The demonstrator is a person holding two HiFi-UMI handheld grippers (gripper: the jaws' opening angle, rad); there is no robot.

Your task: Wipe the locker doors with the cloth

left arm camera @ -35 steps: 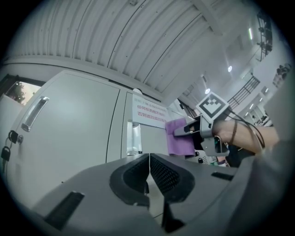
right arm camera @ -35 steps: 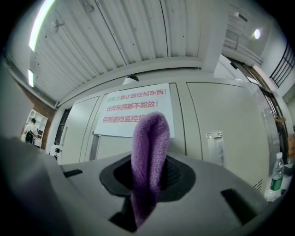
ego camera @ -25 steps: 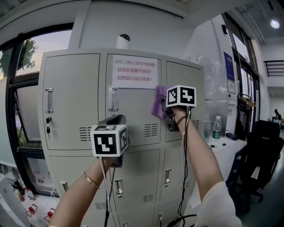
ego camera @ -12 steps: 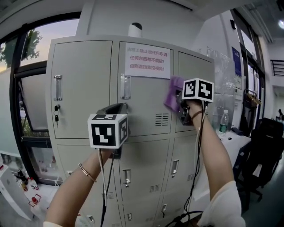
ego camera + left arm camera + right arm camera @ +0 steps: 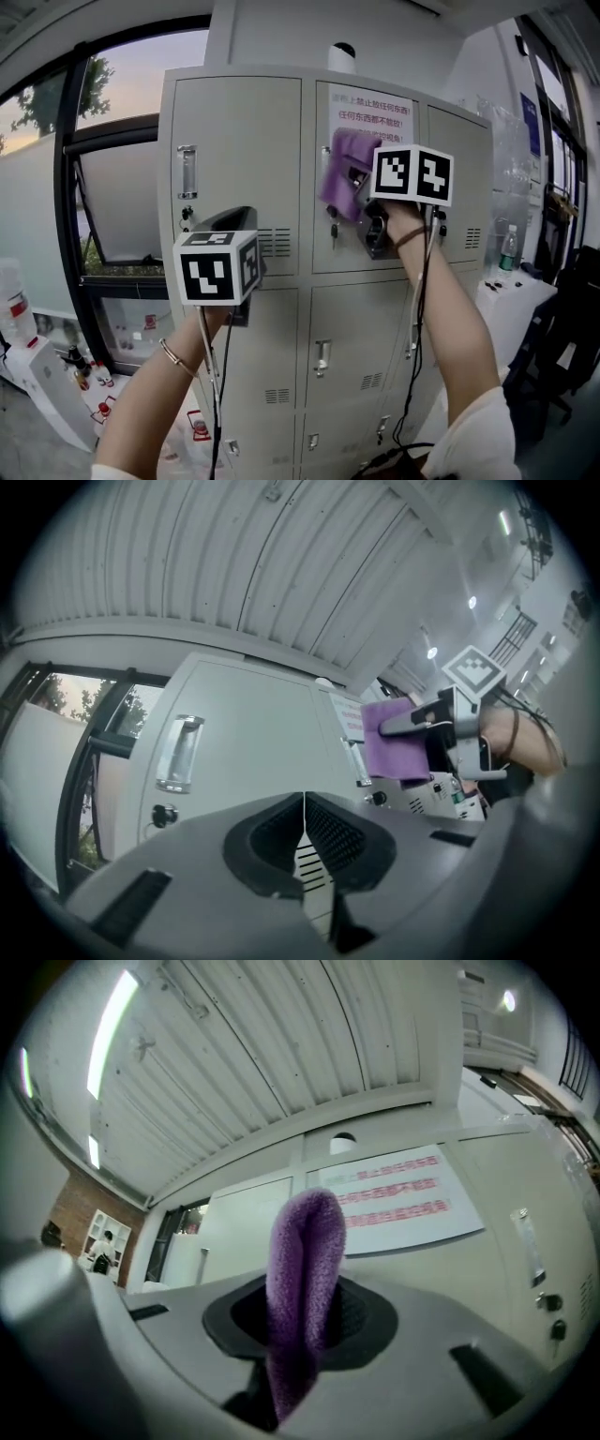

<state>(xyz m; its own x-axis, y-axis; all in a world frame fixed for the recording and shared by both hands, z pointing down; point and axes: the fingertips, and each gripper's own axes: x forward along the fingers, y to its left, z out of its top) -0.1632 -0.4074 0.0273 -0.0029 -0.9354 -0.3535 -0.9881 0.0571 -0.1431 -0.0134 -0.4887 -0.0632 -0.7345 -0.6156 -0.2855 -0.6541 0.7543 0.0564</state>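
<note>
While my right gripper (image 5: 302, 1327) clamps the purple cloth (image 5: 302, 1260) tight, that cloth sits up at the middle locker door (image 5: 361, 239), overlapping the lower left corner of the paper notice (image 5: 373, 114). My left gripper (image 5: 303, 829), jaws pressed together, hangs well below-left of that notice.

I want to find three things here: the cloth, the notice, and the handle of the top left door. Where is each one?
cloth (image 5: 339, 173): head view, middle of the purple fold.
notice (image 5: 380, 111): head view, its printed middle.
handle (image 5: 187, 171): head view, middle of the bar.
</note>
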